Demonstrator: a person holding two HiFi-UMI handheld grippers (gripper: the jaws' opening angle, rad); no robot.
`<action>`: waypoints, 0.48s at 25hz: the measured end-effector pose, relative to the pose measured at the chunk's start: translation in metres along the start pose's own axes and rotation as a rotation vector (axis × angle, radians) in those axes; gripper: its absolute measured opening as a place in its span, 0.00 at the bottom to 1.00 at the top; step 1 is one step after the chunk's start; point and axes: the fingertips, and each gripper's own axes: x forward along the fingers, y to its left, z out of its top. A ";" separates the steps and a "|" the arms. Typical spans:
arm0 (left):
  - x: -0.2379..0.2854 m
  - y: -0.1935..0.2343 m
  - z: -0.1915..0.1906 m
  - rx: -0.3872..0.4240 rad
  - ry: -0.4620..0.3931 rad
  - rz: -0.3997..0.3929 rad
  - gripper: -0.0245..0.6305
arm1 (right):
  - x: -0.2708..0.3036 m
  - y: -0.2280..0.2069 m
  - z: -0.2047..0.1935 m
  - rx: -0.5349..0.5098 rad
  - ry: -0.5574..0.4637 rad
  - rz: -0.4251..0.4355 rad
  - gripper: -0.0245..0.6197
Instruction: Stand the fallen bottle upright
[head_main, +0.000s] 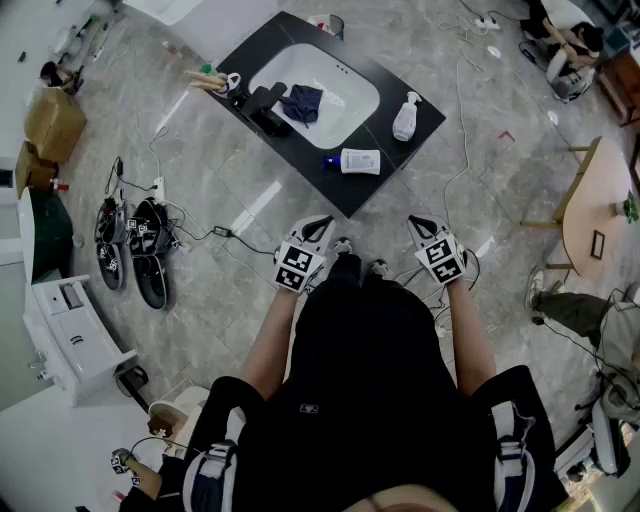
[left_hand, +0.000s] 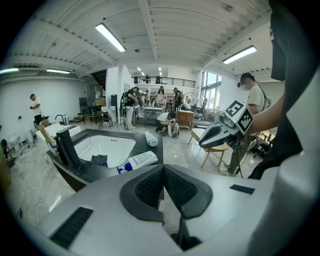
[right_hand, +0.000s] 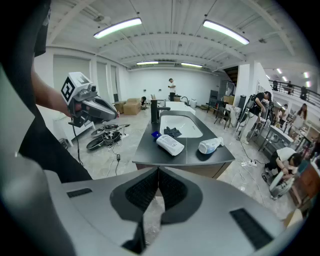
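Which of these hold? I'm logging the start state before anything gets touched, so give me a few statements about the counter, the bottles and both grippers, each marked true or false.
1. The white bottle with the blue cap lies on its side on the dark counter. True.
2. The spray bottle stands upright beside the sink. False: the spray bottle also lies on its side.
3. The left gripper is clamped on a bottle. False: the left gripper is shut on nothing, well short of the counter.
4. A dark cloth lies in the white sink. True.
5. The right gripper has its jaws together with nothing between them. True.
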 end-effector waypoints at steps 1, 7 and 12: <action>-0.001 -0.004 -0.002 -0.003 -0.003 0.007 0.06 | -0.001 0.001 -0.003 -0.007 -0.004 0.003 0.13; -0.004 -0.029 -0.011 -0.030 -0.009 0.046 0.06 | -0.011 0.004 -0.021 -0.029 -0.006 0.023 0.13; -0.011 -0.040 -0.019 -0.048 -0.007 0.071 0.06 | -0.022 0.006 -0.029 -0.039 0.004 0.028 0.13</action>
